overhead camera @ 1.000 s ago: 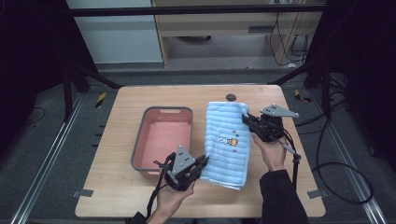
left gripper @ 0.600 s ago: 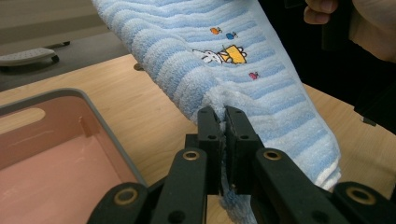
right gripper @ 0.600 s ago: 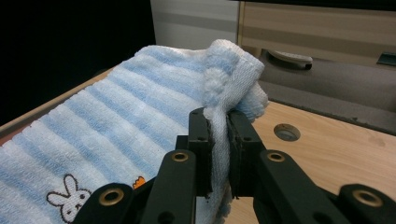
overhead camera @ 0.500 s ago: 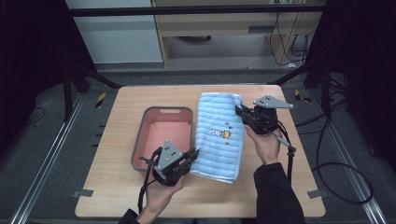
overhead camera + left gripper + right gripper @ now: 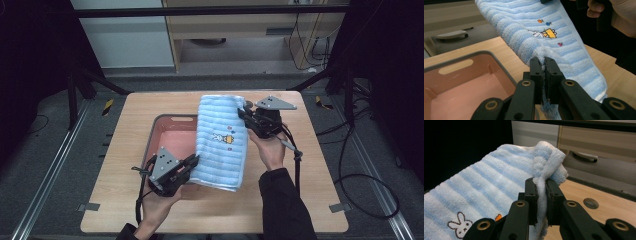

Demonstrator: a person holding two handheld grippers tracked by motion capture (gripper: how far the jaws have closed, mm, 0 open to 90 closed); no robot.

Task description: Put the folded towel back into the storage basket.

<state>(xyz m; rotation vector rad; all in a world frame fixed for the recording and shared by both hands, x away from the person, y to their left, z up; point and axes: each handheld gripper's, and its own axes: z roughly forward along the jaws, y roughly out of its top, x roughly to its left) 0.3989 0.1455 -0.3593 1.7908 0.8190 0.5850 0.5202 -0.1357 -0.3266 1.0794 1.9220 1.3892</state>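
A folded blue-and-white striped towel (image 5: 220,142) with a small rabbit picture hangs lifted between the two grippers, partly over the right side of a pink tray (image 5: 167,137). My left gripper (image 5: 192,161) is shut on the towel's (image 5: 554,42) near left edge, the cloth pinched between its jaws (image 5: 543,67). Farther back, my right gripper (image 5: 245,116) is shut on the towel's (image 5: 499,185) far right edge, where the hem bunches above the jaws (image 5: 541,185). The tray (image 5: 461,82) looks empty inside.
The wooden table (image 5: 130,115) carries the tray at its middle left. A small round metal disc (image 5: 591,203) sits in the tabletop by the right gripper. Beyond the far edge stand cabinets (image 5: 240,25) and dark frame legs (image 5: 85,80); cables trail on the floor at right.
Both grippers have carried the towel to the left, from the table's right half to above the tray's right side. The towel is lifted higher now.
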